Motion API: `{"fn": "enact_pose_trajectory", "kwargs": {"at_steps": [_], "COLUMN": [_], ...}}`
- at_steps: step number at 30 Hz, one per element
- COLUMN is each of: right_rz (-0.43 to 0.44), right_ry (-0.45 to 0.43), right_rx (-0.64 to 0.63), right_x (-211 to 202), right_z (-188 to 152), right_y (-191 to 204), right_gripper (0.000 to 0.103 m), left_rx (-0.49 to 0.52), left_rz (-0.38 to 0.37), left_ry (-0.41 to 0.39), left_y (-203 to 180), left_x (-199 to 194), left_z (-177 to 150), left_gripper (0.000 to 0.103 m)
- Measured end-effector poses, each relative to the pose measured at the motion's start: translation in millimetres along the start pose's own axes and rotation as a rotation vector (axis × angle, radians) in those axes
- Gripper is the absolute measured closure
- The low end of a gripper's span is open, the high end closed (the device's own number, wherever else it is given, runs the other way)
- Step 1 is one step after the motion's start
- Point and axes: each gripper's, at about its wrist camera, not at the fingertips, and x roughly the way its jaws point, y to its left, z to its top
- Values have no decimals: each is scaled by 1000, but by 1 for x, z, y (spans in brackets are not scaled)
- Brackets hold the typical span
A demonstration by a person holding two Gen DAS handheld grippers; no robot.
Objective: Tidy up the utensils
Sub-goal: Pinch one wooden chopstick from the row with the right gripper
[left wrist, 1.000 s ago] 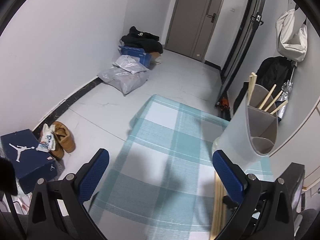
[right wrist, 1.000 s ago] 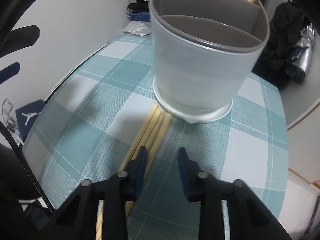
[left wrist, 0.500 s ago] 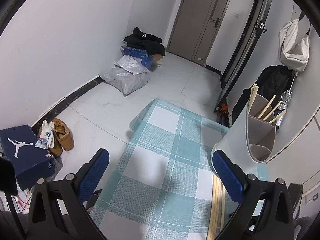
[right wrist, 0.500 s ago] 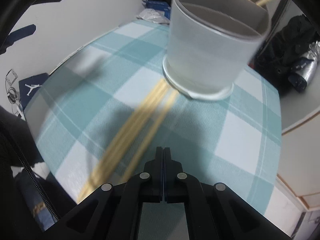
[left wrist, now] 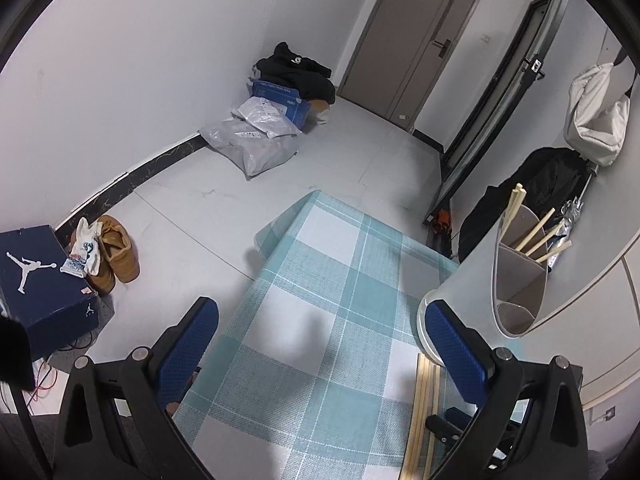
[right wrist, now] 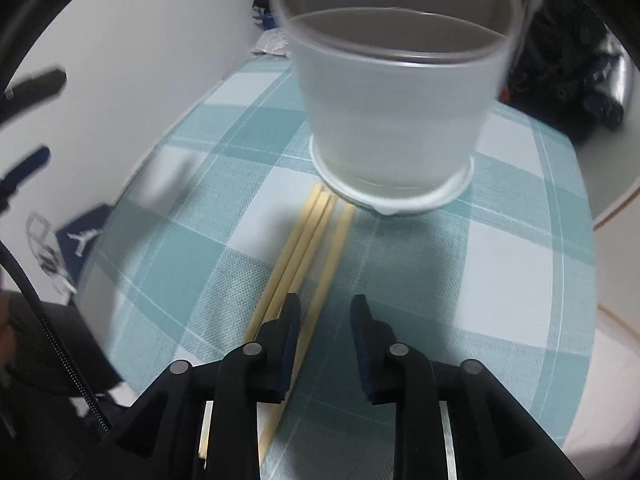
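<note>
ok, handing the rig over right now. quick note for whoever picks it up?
Left tongs: open, empty, held above the checked tablecloth.
Right tongs: open, empty, low over the loose chopsticks lying on the cloth, tips at the holder's base.
Holder: upright, divided into compartments.
Done: several chopsticks already stand in its far compartment.
Left: pick up the ones on the cloth and stand them in the holder.

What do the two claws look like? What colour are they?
Both are made of matte black plastic arms joined by round silver bolts. The left claw has two fingers faced with bright blue dimpled pads. The right claw has darker navy pads on its fingers. No sleeves show; a black ribbed cable runs beside it.
</note>
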Motion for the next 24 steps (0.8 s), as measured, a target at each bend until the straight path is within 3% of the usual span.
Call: {"fn": "enact_pose_trajectory", "kwargs": {"at_steps": [3, 5, 6, 8, 18, 20, 24], "right_rz": [-68, -67, -66, -97, -25, -17, -36], "right_ry": [-22, -22, -19, -14, 107, 93, 47], "right_rx": [-59, -80, -89, -133, -174, -182, -203], "right_x": [0, -1, -1, -2, -17, -21, -16], "right_z": [-3, -4, -4, -7, -27, -27, -14], "right_y": [17, 22, 24, 28, 17, 16, 19], "right_gripper": [78, 85, 95, 97, 96, 96, 85], "left_rx": [-33, -55, -65, -83, -98, -91, -45], "left_rz": [5, 3, -2, -8, -18, -16, 27], "left_ry": [-12, -3, 5, 18, 10, 7, -47], "left_y": [7, 9, 11, 12, 12, 12, 9], "left_x": [-2, 0, 1, 4, -1, -1, -4], "left_z": [3, 4, 4, 4, 5, 5, 3], "left_gripper": [1, 1, 1, 1, 1, 1, 1]}}
